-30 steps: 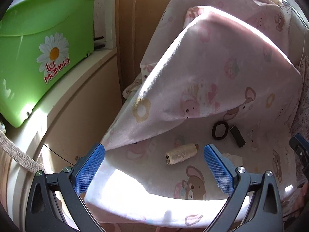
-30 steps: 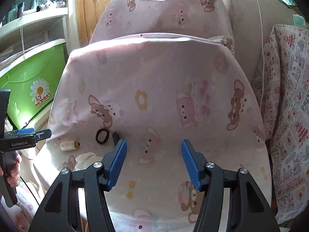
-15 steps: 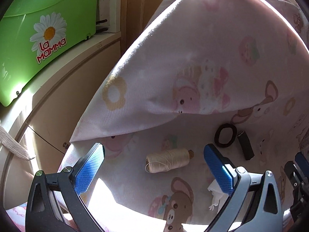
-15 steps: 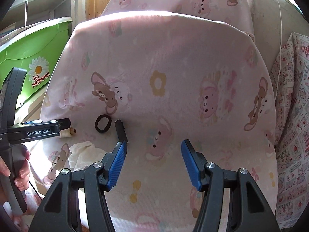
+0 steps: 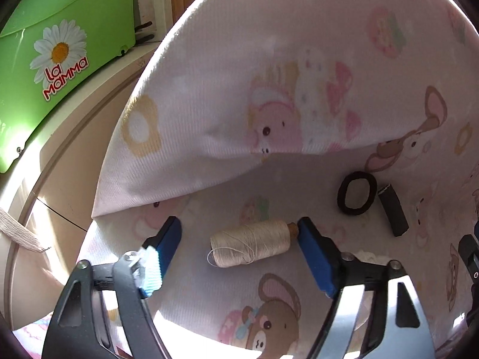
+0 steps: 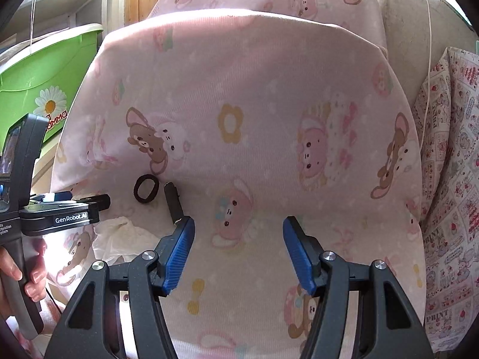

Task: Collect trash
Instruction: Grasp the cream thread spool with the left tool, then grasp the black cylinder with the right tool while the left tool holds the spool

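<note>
Closing the left hand-held gripper [image 5: 239, 233] around a spool of cream thread [image 5: 251, 247], blue pads narrowing from either side; right-hand pad just meeting the spool's brown core end, left-hand pad apart from it, so not yet gripping. Pointing steeply downward at the seat of a cushioned chair covered in pink bear-print cloth [image 5: 269, 74]. Judging the step in hand as picking the first item off the seat; calling next for finishing the squeeze across the spool's length, then lifting straight up without rolling it.

Lying farther along the seat, beyond the spool: a black hair tie [image 5: 356, 193] and, just beside it, a short dark stick-like piece [image 5: 393, 212]. Showing partly behind the left gripper's right finger, a crumpled white tissue [image 6: 119, 233], probably the clearest bit of trash here.

Hovering the right hand-held gripper [image 6: 238, 239] over the seat, jaws opening a little, standing fairly wide with nothing between them, tilted downward toward the chair back. Showing at the left edge of the right view, a hand [image 6: 18, 269] holding the left tool's handle.

Sitting off to the left on a shelf, a green plastic bin [image 5: 60, 45] with a daisy label.
</note>
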`<state>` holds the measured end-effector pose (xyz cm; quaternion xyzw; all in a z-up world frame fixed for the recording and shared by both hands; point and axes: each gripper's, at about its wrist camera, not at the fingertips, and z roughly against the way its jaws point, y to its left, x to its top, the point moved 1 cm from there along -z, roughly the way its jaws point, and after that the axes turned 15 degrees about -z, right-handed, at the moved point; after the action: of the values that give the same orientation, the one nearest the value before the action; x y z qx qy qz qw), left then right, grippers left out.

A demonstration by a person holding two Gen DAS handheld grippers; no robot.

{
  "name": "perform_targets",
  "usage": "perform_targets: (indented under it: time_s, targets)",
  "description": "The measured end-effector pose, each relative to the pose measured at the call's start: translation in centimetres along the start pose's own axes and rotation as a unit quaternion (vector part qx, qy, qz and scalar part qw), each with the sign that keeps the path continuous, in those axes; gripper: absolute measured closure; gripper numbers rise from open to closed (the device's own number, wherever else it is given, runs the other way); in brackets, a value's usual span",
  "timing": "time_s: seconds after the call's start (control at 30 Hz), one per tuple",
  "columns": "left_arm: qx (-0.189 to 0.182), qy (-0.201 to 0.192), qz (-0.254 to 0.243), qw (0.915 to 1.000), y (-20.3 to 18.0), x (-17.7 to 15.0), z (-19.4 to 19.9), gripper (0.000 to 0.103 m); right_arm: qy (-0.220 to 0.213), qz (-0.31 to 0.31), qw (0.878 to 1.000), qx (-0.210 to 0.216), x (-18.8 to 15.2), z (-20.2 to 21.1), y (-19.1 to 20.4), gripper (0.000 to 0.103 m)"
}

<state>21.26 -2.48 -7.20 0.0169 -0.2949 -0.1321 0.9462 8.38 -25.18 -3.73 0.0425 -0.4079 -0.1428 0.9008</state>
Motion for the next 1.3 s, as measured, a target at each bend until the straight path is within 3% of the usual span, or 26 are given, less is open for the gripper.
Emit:
perform_targets:
  time_s: [0.07, 0.23, 0.37, 0.53, 0.7, 0.9, 1.03, 1.17, 1.3]
  targets:
    - [-0.001, -0.004, -0.007, 1.0000, -0.1, 0.1, 0.2, 0.049, -0.001, -0.001, 1.000, -0.001, 0.0, 0.0, -0.1, 0.039]
    - [0.010, -0.032, -0.009, 0.9994, 0.1, 0.1, 2.0, 0.050, 0.003, -0.010, 1.000, 0.010, 0.0, 0.0, -0.2, 0.039]
    - [0.003, -0.078, -0.014, 0.9968, 0.0, 0.2, 4.7, 0.050, 0.003, -0.015, 1.000, 0.027, 0.0, -0.3, 0.3, 0.039]
    - [-0.003, -0.147, -0.037, 0.9885, -0.3, -0.1, 8.0, 0.049, 0.041, 0.003, 0.996, 0.085, 1.0, -2.0, 2.1, 0.039]
    - [0.001, -0.172, -0.059, 0.9833, -1.5, 0.1, 9.8, 0.049, 0.067, 0.028, 0.991, 0.115, 1.5, -4.0, 3.5, 0.040]
    - [0.011, -0.178, -0.071, 0.9813, -1.5, 0.1, 9.5, 0.049, 0.095, 0.033, 0.988, 0.119, 1.1, -7.1, 4.7, 0.064]
    - [0.005, -0.176, -0.066, 0.9822, -1.1, 0.4, 9.2, 0.049, 0.095, 0.038, 0.988, 0.111, 0.5, -7.8, 5.1, 0.071]
    - [-0.005, -0.168, -0.054, 0.9843, -0.3, 0.7, 8.7, 0.049, 0.099, 0.043, 0.989, 0.105, 0.1, -8.4, 5.4, 0.086]
    - [-0.030, -0.156, -0.037, 0.9867, 0.2, 0.9, 8.4, 0.049, 0.094, 0.045, 0.989, 0.107, 0.0, -7.7, 5.7, 0.093]
